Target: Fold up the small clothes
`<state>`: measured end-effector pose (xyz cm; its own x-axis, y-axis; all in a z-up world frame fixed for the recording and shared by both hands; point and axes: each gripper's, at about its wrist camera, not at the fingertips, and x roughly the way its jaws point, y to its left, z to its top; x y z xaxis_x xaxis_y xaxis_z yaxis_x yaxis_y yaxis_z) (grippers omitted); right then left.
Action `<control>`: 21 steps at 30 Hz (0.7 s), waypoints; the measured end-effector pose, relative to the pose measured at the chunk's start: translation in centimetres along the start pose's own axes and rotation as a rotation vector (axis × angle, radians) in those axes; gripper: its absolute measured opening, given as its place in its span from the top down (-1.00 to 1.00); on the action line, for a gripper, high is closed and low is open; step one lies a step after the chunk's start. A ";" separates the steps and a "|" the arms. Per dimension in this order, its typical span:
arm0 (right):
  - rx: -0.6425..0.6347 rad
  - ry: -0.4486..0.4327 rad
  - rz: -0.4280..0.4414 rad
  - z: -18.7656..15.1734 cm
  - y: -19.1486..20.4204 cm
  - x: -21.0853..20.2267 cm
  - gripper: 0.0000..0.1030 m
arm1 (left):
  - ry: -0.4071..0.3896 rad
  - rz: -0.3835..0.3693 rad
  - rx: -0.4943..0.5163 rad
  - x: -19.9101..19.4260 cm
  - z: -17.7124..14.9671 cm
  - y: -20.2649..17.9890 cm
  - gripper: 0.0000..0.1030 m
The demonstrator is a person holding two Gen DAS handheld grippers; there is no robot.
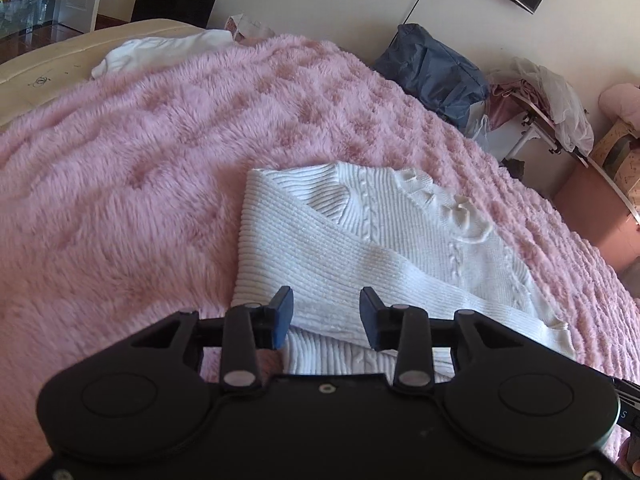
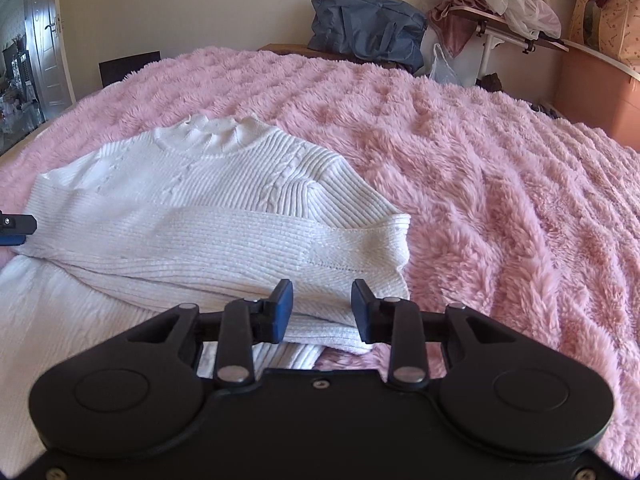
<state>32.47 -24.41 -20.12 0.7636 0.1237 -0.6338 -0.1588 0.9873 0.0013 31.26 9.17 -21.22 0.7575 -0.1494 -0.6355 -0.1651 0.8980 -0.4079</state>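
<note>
Both grippers, left gripper (image 1: 326, 318) and right gripper (image 2: 322, 310), hover released, tilted down over the white sweater (image 2: 208, 216).

The tool (image 2: 18, 226) (left one) is cut off at frame edge.

Bed (image 1: 28, 64) under fluffy pink blanket (image 2: 460, 152); white knit sweater (image 2: 208, 208) near, second white garment (image 1: 160, 50) far left.

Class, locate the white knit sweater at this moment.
The white knit sweater lies on the pink fluffy blanket, left of centre in the right wrist view, just ahead of the right gripper.
</note>
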 end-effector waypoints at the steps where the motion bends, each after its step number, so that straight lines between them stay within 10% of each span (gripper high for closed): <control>1: 0.007 -0.008 0.018 0.0 0.2 -1.1 0.35 | -0.003 -0.018 0.012 -1.0 -0.1 -0.2 0.25; 9: -0.045 -0.057 0.197 -5.3 3.3 -12.2 0.29 | 0.027 -0.061 0.189 -11.7 -4.7 1.0 0.07; 21: 0.006 0.157 0.159 -14.6 4.9 -20.3 0.29 | 0.288 -0.057 0.209 -19.6 -15.3 6.7 0.06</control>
<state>7.07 -23.54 -18.58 0.6226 0.2613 -0.7377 -0.2651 0.9573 0.1154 5.70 11.77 -21.53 0.5474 -0.2860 -0.7865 0.0277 0.9455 -0.3245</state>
